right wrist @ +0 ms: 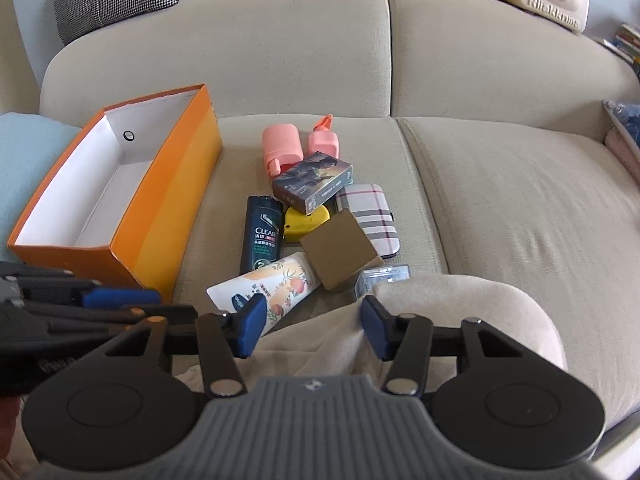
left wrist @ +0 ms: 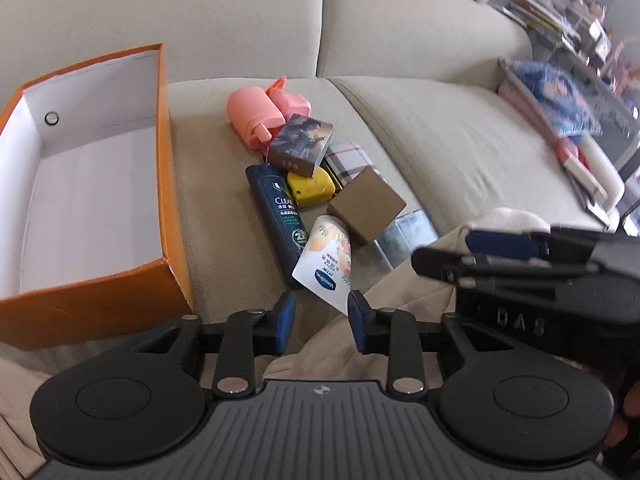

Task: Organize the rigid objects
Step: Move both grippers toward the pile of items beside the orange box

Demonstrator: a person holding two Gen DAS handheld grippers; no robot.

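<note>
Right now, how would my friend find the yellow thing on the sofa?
Start at the orange box on the sofa, then look right to the heap. The yellow case hides under the picture box, beside the dark shampoo bottle; nothing else there is yellow.

Soft daylight, faint shadows; fisheye bends edges, left view's right side blurred.

On the sofa seat [right wrist: 500,200] in front of you, the open shoebox [right wrist: 168,200] lies left of the pile. At the pile's back, you have a small bottle [right wrist: 280,144] beside a clip-topped container [right wrist: 323,142]. Before them, a card box [right wrist: 314,182] rests on a tape measure [right wrist: 306,222]. The shampoo bottle [right wrist: 261,232] lies leftmost; the plaid case [right wrist: 372,212] lies right. A cardboard box [right wrist: 340,254] leans over a clear case [right wrist: 386,276]. Nearest you lies the lotion tube [right wrist: 272,284].
</note>
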